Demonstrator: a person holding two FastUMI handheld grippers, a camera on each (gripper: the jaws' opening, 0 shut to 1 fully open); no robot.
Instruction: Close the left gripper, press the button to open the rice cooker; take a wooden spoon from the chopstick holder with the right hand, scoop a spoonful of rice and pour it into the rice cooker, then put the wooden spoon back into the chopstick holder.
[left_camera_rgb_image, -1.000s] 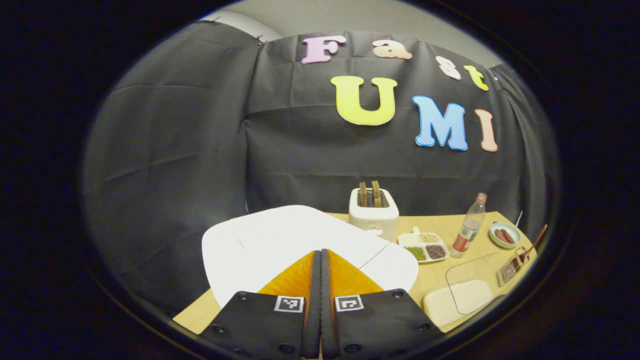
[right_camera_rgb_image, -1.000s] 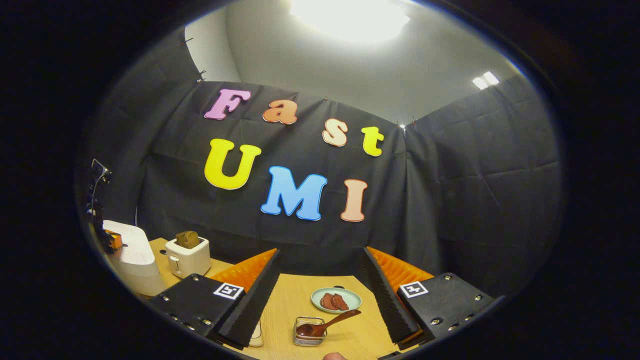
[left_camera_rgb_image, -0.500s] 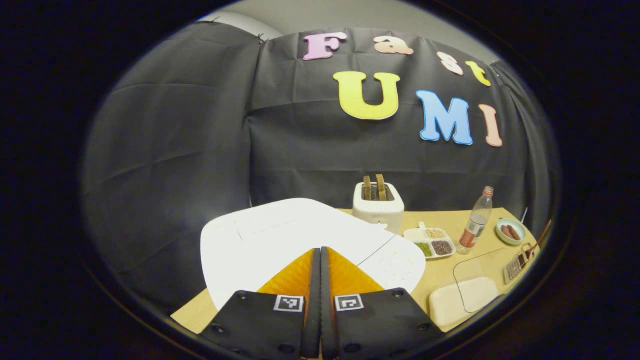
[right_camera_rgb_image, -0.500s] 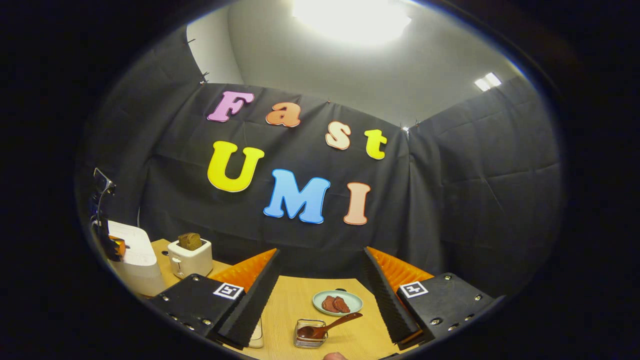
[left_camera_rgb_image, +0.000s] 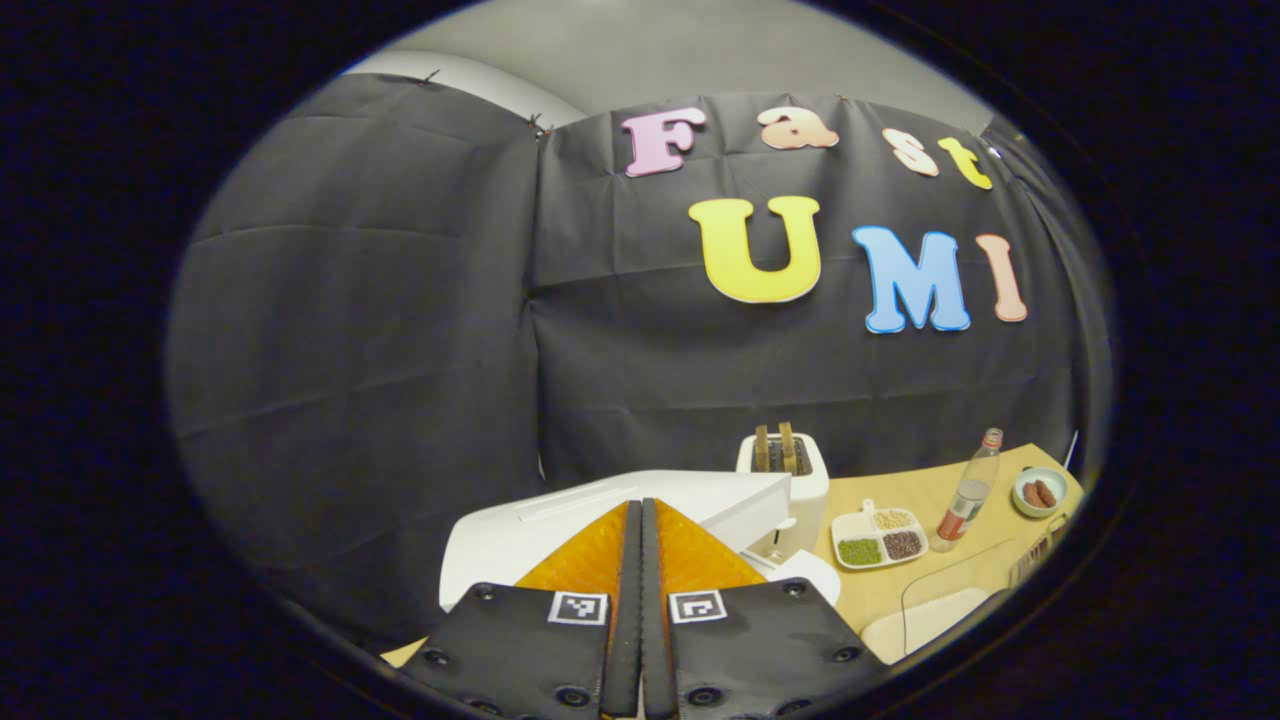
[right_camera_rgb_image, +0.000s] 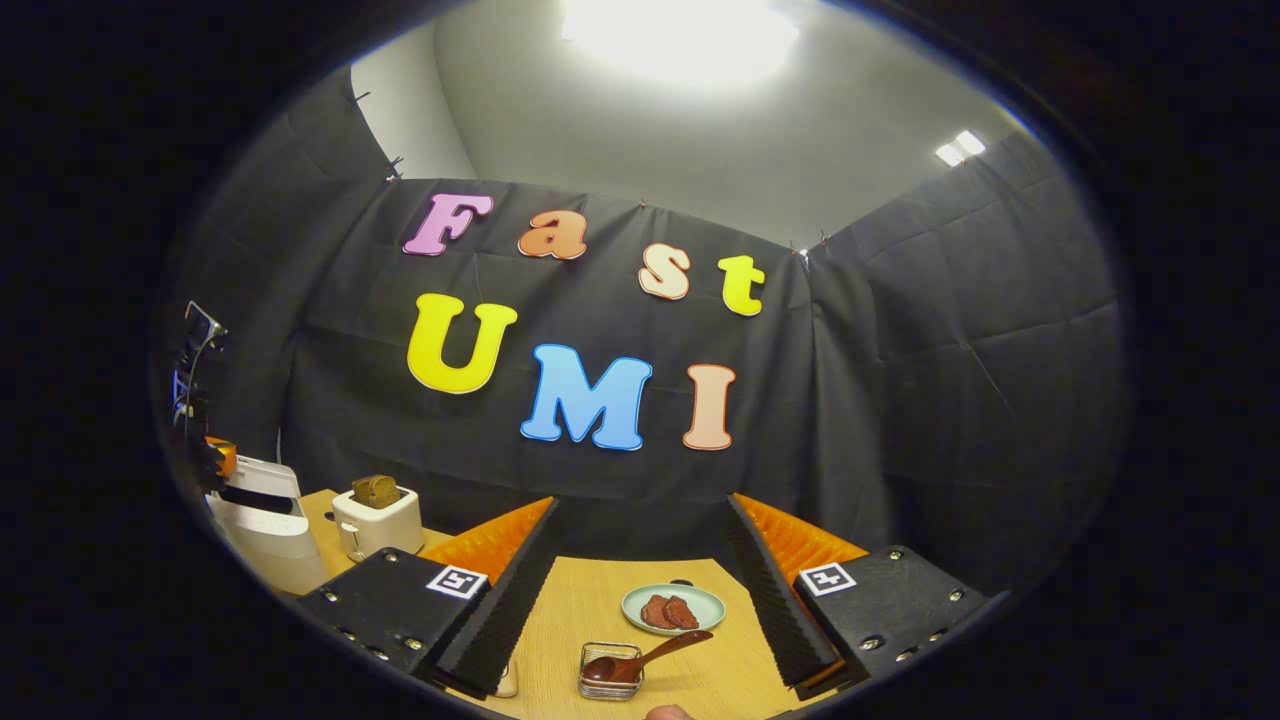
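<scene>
My left gripper (left_camera_rgb_image: 640, 512) is shut with nothing between its fingers, right over the white rice cooker (left_camera_rgb_image: 560, 525), whose lid stands tilted up. In the right gripper view the rice cooker (right_camera_rgb_image: 262, 535) sits at the far left with a dark gap under its raised lid. My right gripper (right_camera_rgb_image: 642, 505) is open and empty above the table. Below it, the wooden spoon (right_camera_rgb_image: 650, 655) leans in the wire chopstick holder (right_camera_rgb_image: 610, 687). A tray of white rice (left_camera_rgb_image: 915, 620) with a clear cover lies at the right in the left gripper view.
A white toaster (left_camera_rgb_image: 785, 475) with bread stands behind the cooker. On the wooden table (right_camera_rgb_image: 590, 610) are a divided dish of beans (left_camera_rgb_image: 880, 535), a bottle (left_camera_rgb_image: 970, 495) and a plate of meat slices (right_camera_rgb_image: 672, 608).
The rice cooker lid has sprung up from flat to tilted open, and my left gripper has lifted with it. My right gripper has barely moved.
</scene>
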